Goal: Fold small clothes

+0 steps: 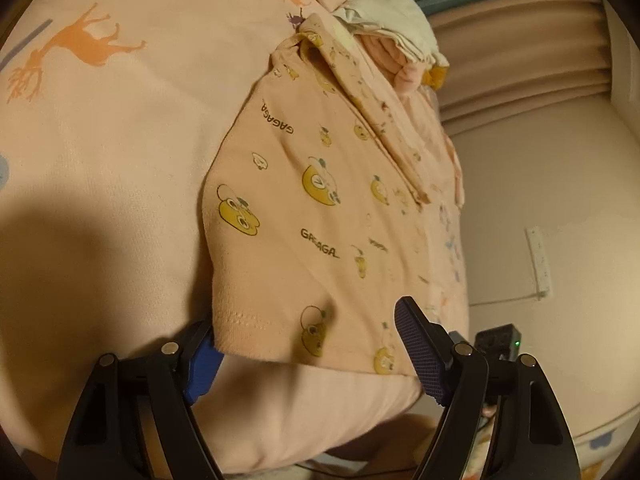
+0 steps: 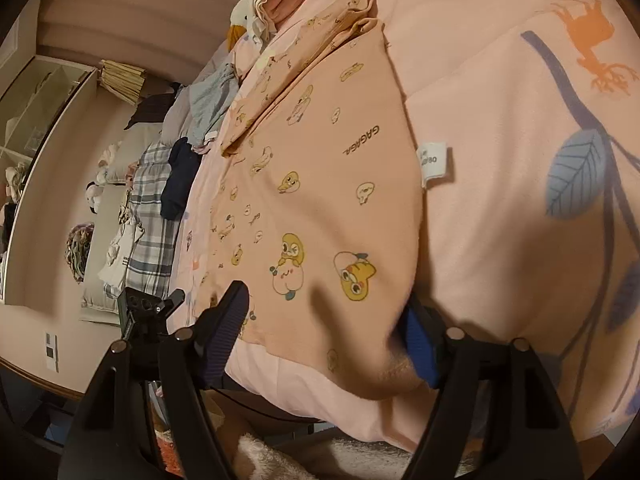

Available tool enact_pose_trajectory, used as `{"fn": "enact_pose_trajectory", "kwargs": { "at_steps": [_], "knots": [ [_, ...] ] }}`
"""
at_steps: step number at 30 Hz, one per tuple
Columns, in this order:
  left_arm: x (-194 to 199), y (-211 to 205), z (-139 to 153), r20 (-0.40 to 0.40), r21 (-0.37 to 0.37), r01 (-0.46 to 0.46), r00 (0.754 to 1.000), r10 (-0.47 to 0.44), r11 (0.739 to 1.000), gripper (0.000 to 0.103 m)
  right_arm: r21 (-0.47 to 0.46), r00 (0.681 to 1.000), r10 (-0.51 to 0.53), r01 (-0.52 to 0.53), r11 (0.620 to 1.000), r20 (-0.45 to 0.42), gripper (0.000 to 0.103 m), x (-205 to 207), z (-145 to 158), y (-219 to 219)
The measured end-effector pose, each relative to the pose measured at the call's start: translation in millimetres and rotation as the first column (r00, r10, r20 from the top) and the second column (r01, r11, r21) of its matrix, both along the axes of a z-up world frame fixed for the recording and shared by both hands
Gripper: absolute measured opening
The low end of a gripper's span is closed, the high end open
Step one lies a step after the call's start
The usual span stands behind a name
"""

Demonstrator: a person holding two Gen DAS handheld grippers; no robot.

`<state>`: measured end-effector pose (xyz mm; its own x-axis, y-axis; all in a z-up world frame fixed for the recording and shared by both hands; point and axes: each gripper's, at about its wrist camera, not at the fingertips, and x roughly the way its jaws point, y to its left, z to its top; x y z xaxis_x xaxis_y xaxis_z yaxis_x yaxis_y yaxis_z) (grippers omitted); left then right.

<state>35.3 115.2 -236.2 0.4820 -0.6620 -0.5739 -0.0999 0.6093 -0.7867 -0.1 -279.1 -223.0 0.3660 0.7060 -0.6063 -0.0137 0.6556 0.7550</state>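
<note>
A small peach garment (image 1: 312, 208) printed with yellow cartoon ducks and "GAGAGA" lies flat on the pink bed cover (image 1: 112, 152). My left gripper (image 1: 308, 350) is open, its jaws straddling the garment's near hem; one finger (image 1: 202, 364) is under the left corner, the other (image 1: 420, 352) stands over the right part. In the right wrist view the same garment (image 2: 320, 184) shows a white label (image 2: 434, 162) at its right edge. My right gripper (image 2: 324, 336) is open, straddling the near hem, with its right finger (image 2: 418, 344) tucked under the corner.
A pile of clothes and a white plush duck (image 1: 380, 4) lie at the far end of the garment. More clothes, a plaid piece (image 2: 152, 208) and a dark one (image 2: 180, 180), lie along the bed's left side. A wall (image 1: 560, 200) and a shelf (image 2: 36, 104) stand beyond.
</note>
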Motion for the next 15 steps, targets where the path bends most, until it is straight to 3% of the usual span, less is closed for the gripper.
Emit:
{"fn": "enact_pose_trajectory", "kwargs": {
  "at_steps": [3,6,8,10,12,13,15],
  "knots": [
    [-3,-2,4,0.005,0.01,-0.011,1.0,0.011,1.0,0.079,0.013,1.0,-0.021,0.021,1.0,-0.015,0.057,1,-3,-4],
    [-3,-4,7,0.01,0.002,-0.015,1.0,0.015,1.0,0.075,0.043,1.0,-0.017,0.017,0.999,-0.015,0.053,1,-5,-5],
    [-4,-3,8,0.02,-0.062,0.008,1.0,-0.006,0.998,0.072,0.067,1.0,-0.003,0.003,0.998,-0.007,0.051,1,-6,-3],
    [-6,-2,10,0.039,-0.174,0.029,0.999,-0.023,0.984,0.072,0.159,0.999,0.044,-0.046,0.986,0.013,0.05,2,-4,4],
    [-6,-3,12,0.055,-0.237,0.045,0.998,-0.033,0.97,0.072,0.218,0.996,0.078,-0.084,0.972,0.034,0.05,2,-2,12],
    [-4,-5,14,0.053,-0.219,0.048,0.998,-0.037,0.975,0.072,0.216,0.995,0.093,-0.101,0.971,0.046,0.05,2,-1,17],
    [-1,-8,15,0.023,-0.078,-0.007,1.0,0.009,0.997,0.072,0.156,0.991,0.123,-0.129,0.979,0.05,0.05,2,0,27]
  ]
}}
